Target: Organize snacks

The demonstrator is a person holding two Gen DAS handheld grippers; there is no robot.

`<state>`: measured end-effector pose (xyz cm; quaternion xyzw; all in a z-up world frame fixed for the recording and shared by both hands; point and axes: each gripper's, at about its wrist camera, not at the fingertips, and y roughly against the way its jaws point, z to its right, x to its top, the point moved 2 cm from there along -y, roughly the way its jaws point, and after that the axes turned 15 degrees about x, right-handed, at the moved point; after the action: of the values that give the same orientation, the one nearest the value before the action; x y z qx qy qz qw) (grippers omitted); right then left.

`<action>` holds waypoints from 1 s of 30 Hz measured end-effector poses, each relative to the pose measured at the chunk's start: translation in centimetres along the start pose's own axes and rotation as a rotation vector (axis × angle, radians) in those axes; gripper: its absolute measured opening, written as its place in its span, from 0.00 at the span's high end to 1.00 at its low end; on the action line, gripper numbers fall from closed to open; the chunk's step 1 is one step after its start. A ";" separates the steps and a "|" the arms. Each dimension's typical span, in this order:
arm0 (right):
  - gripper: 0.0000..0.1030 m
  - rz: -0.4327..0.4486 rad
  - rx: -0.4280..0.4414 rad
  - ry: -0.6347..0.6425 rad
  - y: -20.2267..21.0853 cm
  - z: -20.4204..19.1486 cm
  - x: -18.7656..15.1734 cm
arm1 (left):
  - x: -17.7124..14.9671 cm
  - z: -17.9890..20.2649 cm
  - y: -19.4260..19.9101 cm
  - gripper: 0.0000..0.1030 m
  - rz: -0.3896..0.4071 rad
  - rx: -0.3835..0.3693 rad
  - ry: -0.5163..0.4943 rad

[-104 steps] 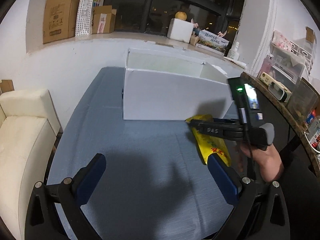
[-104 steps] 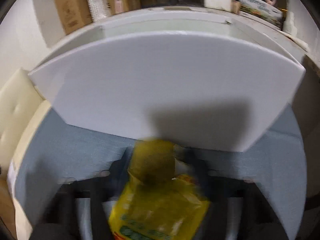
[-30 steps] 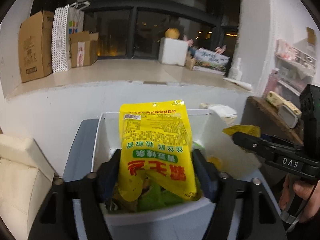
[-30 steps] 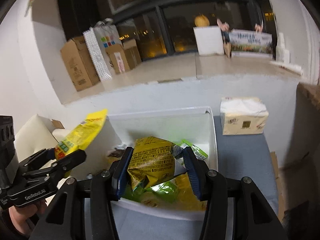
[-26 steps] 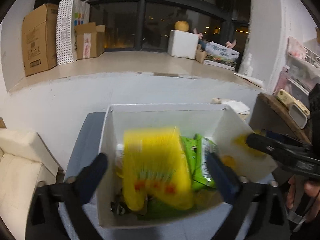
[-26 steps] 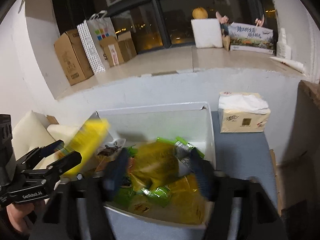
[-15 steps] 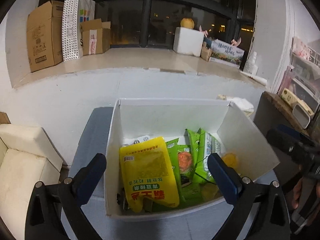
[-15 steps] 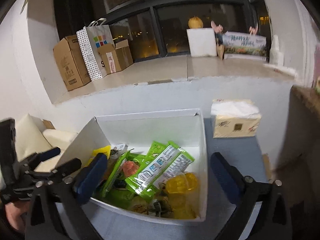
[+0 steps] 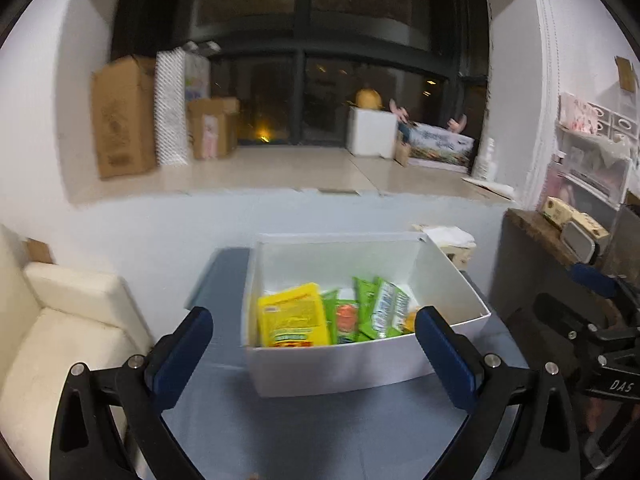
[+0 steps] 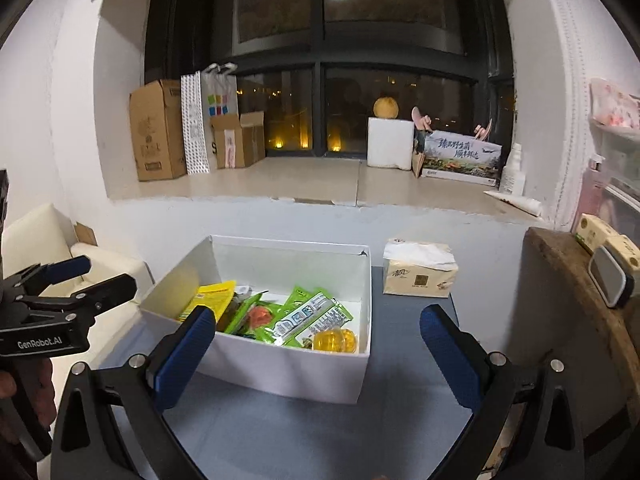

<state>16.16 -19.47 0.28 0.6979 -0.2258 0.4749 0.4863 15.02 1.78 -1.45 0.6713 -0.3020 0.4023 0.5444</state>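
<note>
A white box [image 9: 340, 364] [image 10: 288, 372] stands on the blue-grey table [image 9: 320, 432] [image 10: 300, 436]. Inside lie a yellow snack bag [image 9: 292, 316] [image 10: 210, 296], several green packets [image 9: 376, 312] [image 10: 308, 318] and a small yellow pack [image 10: 335, 340]. My left gripper [image 9: 314, 344] is open and empty, held back from the box on its near side. My right gripper [image 10: 316, 340] is open and empty too, also drawn back from the box. The left gripper [image 10: 68, 284] shows at the left edge of the right wrist view, the right gripper [image 9: 576, 300] at the right edge of the left wrist view.
A tissue pack [image 10: 420, 272] [image 9: 448, 240] sits on the table right of the box. A cream sofa [image 9: 68, 320] [image 10: 44, 236] stands at the left, a wooden shelf [image 10: 576, 280] [image 9: 540, 232] at the right. Cardboard boxes [image 10: 156, 132] line the windowsill behind.
Both grippers opened and dropped their yellow snack bags into the box. Both then pulled back and up, so the box looks smaller and farther away.
</note>
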 end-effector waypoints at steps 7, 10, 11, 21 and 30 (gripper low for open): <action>0.00 0.012 0.026 0.005 5.5 -2.5 -1.6 | -2.0 -0.2 6.6 0.00 0.008 -0.076 0.024; 0.00 0.010 0.096 -0.058 7.6 -2.9 -3.4 | -3.7 -0.4 9.0 0.00 -0.004 -0.052 0.023; 0.00 0.009 0.126 -0.088 8.1 -2.8 -4.1 | -4.1 -0.3 9.3 0.00 -0.010 -0.057 0.017; 0.00 -0.031 0.133 -0.159 11.2 -3.3 -7.4 | -7.7 -0.8 12.7 0.00 -0.066 -0.056 -0.005; 0.00 -0.027 0.138 -0.124 11.6 -4.7 -7.0 | -7.9 -1.1 13.5 0.00 -0.065 -0.057 -0.004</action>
<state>1.94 -21.22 -0.18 0.7606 -0.2129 0.4387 0.4285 -0.52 -0.50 -1.62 0.6658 -0.2924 0.3742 0.5755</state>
